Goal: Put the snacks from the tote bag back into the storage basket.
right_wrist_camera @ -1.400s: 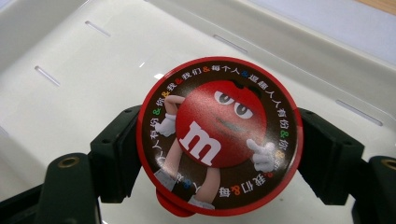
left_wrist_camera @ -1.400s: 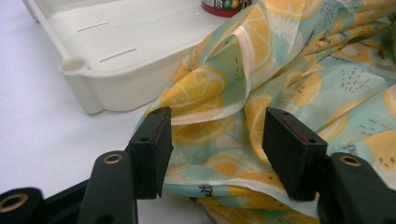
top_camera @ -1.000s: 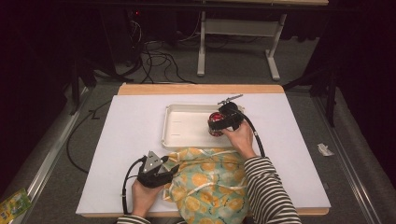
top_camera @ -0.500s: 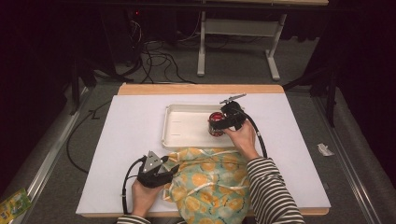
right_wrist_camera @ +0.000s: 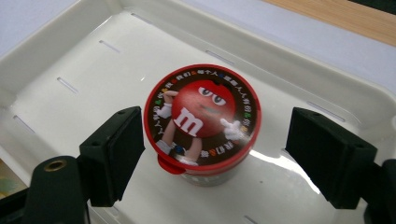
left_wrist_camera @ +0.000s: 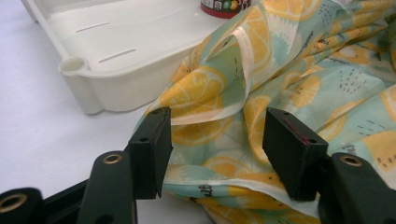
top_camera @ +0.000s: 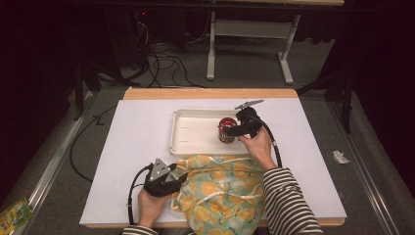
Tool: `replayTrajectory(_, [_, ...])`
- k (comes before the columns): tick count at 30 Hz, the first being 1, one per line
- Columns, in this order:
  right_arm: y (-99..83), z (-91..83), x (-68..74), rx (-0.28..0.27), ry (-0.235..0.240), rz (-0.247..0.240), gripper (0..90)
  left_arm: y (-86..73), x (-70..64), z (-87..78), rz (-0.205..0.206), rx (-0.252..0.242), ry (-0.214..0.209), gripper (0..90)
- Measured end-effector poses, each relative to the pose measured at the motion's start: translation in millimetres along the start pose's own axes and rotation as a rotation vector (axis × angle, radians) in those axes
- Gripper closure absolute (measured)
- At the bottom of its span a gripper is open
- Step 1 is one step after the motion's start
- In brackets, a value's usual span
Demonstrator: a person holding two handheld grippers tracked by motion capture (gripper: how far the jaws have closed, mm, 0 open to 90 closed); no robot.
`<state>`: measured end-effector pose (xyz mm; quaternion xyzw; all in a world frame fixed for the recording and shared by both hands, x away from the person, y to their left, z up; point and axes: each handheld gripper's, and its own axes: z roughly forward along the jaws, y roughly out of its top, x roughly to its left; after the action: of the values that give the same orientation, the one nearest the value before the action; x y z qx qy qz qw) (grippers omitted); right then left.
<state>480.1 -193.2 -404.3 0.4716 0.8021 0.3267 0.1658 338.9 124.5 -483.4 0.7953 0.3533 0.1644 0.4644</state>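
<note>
Showing one red-lidded candy tub standing upright in one white tray, toward the tray's right end, with the right claw poised over it. Its jaws stand apart, one on each side of the tub; in the right gripper view the left pad lies just beside the lid rim and the right pad stands well clear, with bare tray floor between. The tub sits apart from the tray walls, and most of the tray floor to its left is open.

One lemon-print cloth lies crumpled on the bench at the near edge, its far folds touching the tray's near wall. The left claw rests at the cloth's left margin with jaws apart; a raised fold of cloth sits between the pads, and whether either pad touches it cannot be told. In the high view the left claw lies near the front edge of the bench.

Open room: the white bench surface is bare to the left of the tray and cloth, behind the tray up to the wooden far edge, and along the right side beyond the striped sleeve

Count: two claws, one tub, one tray, one cloth
</note>
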Motion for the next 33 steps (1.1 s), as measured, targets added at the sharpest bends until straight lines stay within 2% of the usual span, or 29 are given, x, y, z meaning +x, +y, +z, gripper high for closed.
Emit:
replayTrajectory(6, [-2.7,-7.9,-1.6,-0.030,0.016,0.004,22.2,-0.1,-0.2,0.0,0.003,0.001,0.004,42.8])
replayTrajectory(14, [-8.9,-16.7,-1.7,-0.043,0.044,0.007,25.1,0.0,-0.2,0.1,0.005,0.003,0.002,42.8])
replayTrajectory(17, [-11.6,-20.6,-4.9,-0.050,0.040,0.023,26.3,0.0,-0.2,0.0,0.006,0.003,0.002,42.8])
replayTrajectory(23, [-16.9,-29.2,-8.8,-0.078,0.035,0.012,30.1,0.0,-0.4,0.2,0.004,0.001,0.003,42.8])
replayTrajectory(33, [-23.6,-39.2,-8.5,-0.091,0.022,-0.009,32.0,0.0,-0.5,0.2,0.006,0.001,0.003,42.8])
